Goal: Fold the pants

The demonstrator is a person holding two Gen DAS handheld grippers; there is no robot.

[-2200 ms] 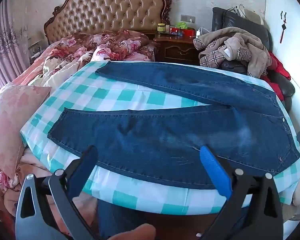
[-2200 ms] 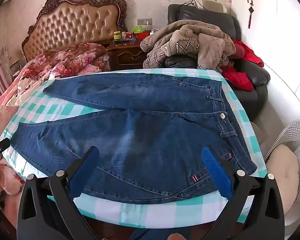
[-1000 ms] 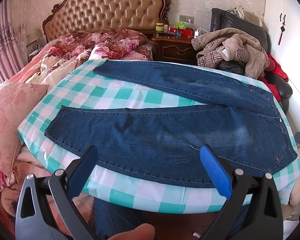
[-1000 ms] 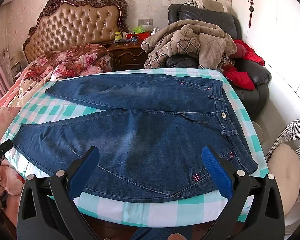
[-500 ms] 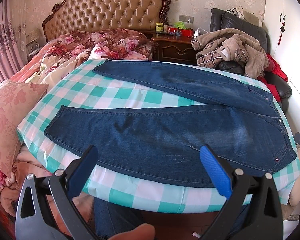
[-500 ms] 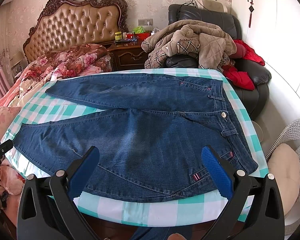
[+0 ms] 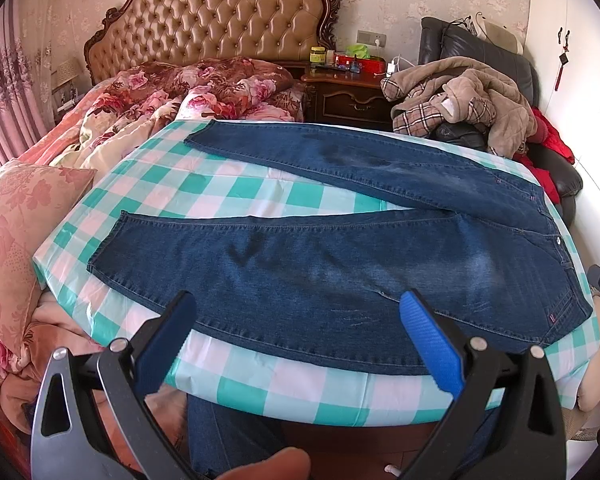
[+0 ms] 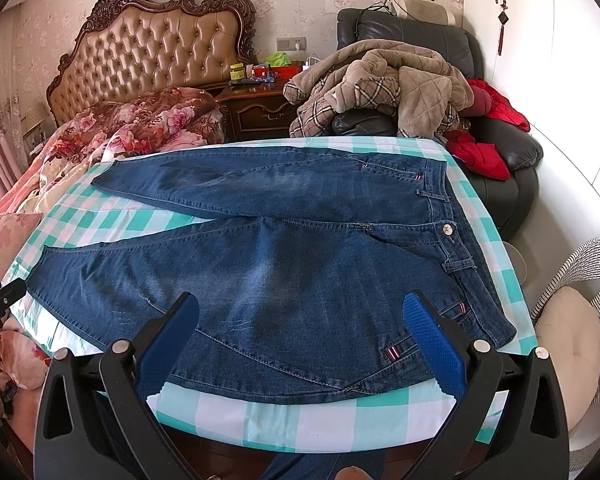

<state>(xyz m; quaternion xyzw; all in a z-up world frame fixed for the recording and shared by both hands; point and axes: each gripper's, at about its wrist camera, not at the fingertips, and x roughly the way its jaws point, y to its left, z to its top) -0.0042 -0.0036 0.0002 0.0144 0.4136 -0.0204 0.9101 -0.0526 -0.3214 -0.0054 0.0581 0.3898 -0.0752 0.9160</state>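
Note:
Dark blue jeans (image 7: 340,264) (image 8: 284,264) lie flat on a table with a green and white checked cloth (image 7: 228,188) (image 8: 300,420), legs spread in a V toward the left, waistband at the right. My left gripper (image 7: 296,332) hangs open above the near edge of the near leg, nothing between its blue-padded fingers. My right gripper (image 8: 300,332) is open too, over the seat and hip area near the waistband. Neither touches the denim. The tip of the other gripper shows at the edge of each view.
A bed with a floral quilt (image 7: 172,96) and tufted headboard stands behind the table on the left. A nightstand (image 7: 348,96) and a black armchair piled with coats (image 8: 380,88) stand behind. A pink pillow (image 7: 16,224) lies at the left, a round cushion (image 8: 568,340) at the right.
Both grippers have pulled back slightly and steadied; the jeans sit a little lower and fuller in view. The jeans themselves have not moved.

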